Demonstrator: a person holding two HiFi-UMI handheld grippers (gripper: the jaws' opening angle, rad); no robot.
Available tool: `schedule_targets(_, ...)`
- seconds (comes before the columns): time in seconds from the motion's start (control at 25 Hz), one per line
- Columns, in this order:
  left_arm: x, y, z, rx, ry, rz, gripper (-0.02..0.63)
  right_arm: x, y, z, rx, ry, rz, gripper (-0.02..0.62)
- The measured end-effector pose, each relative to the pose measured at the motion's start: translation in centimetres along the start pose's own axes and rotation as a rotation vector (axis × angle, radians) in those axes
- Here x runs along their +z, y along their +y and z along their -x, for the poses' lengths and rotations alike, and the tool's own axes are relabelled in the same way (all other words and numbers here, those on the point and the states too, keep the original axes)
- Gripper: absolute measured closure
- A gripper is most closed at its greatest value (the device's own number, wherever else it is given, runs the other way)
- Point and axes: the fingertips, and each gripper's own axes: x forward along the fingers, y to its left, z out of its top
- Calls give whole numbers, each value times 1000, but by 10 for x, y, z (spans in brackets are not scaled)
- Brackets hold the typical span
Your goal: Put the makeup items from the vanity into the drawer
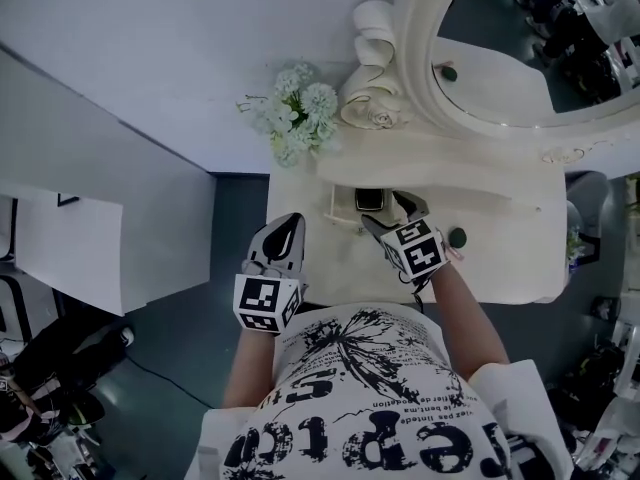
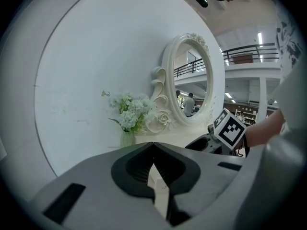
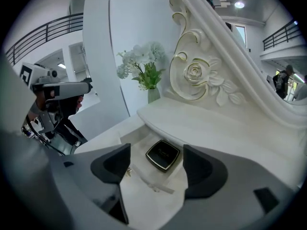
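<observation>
A black square compact lies in the open drawer of the white vanity. My right gripper hovers just over the drawer, open, with nothing between its fingers. In the right gripper view the compact shows in the gap of the right gripper, lower down on the drawer's floor. A small dark round item sits on the vanity top right of that gripper. My left gripper is shut and empty, held at the vanity's left front edge; its closed tips point toward the wall.
An oval mirror in a carved white frame rises behind the vanity. A vase of pale flowers stands at the back left corner. White wall panels lie to the left. The person's body is close to the vanity's front edge.
</observation>
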Motion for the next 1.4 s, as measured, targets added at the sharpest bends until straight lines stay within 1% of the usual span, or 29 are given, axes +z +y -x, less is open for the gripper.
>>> schedule_targets(0.16,3,-14,-11,-43,3,-12,586,-13,-16,18,-53,-6,-30,261)
schedule_targets(0.28,2,-32,-19,-76,6,-22,586,-37,-30,37,-89,10,-61,261)
schedule_targets(0.64,2,-111,-58,-219,33,-64,586,-150,-78,103,-194,136,-193,262)
schedule_targets(0.8,-5,-142,-67,-256,62,-74,586,-191,-87,118,-208,176,-249,262)
schedule_targets(0.96,-15,-165,-68,-263,95,-82,586,-213,-95,117,-180,202,-266,268)
schedule_targets(1.04,-22,-170,-67,-253,114,-80,586,-219,-99,113,-170,214,-262,296)
schedule_targets(1.12,-29,-172,-64,-233,132,-71,586,-224,-104,107,-166,227,-255,345)
schedule_targets(1.24,-40,-173,-61,-204,151,-56,587,-228,-110,98,-166,239,-237,354)
schedule_targets(1.4,-49,-172,-59,-172,159,-39,586,-228,-112,93,-164,254,-221,383)
